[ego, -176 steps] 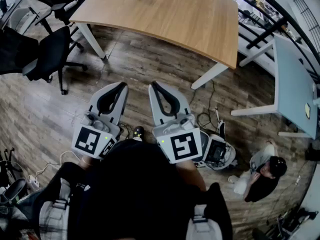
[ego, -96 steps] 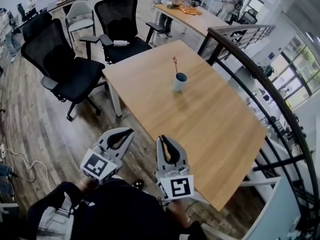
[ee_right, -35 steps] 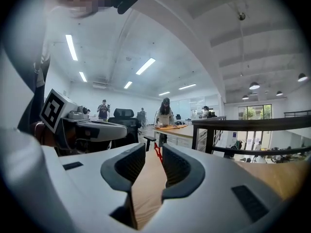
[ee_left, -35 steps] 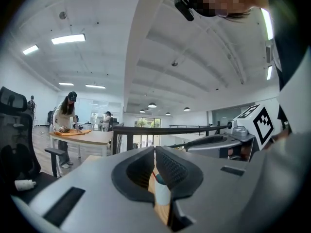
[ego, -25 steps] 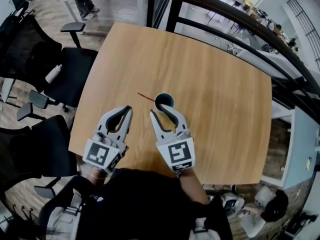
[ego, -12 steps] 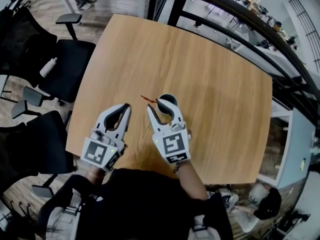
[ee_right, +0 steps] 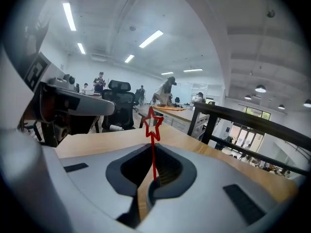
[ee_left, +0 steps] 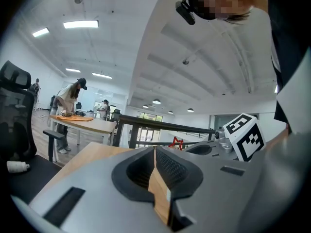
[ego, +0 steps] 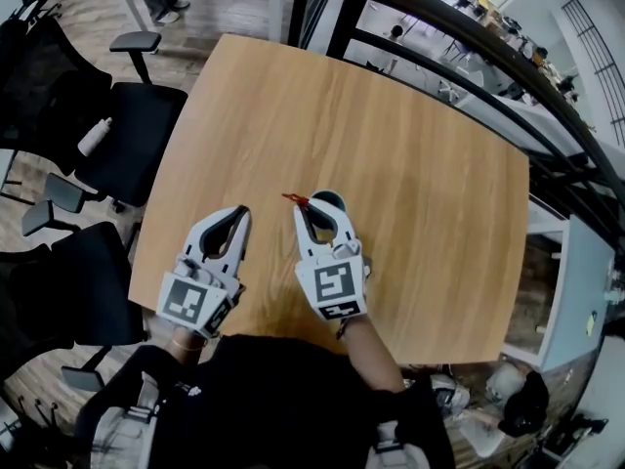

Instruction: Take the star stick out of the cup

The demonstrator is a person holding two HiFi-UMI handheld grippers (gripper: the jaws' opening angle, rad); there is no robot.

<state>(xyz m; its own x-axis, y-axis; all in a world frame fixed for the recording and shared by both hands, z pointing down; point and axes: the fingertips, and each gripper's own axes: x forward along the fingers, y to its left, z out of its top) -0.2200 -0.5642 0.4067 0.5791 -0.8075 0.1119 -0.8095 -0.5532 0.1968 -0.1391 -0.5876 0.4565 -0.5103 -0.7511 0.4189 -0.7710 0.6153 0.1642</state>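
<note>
Presently the thin red stick topped with an outline star (ee_right: 153,122) stands upright at frame centre. It is pinched between the clenched jaws of the right gripper (ego: 312,209), directly over the teal round cup (ego: 334,199); its lower end is hidden. The left gripper (ego: 234,217), lower left, is closed and empty. The light wooden table (ego: 410,145) lies bare toward the upper frame, and black office chairs (ego: 132,135) flank its left edge.

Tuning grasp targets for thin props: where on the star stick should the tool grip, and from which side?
Grip the thin straight stem of the star stick just below the star, probably not the flat star outline. Come in from the person's side above the cup, a jaw on either side, since the stem stands upright. The right tool is shut on it that way.
</note>
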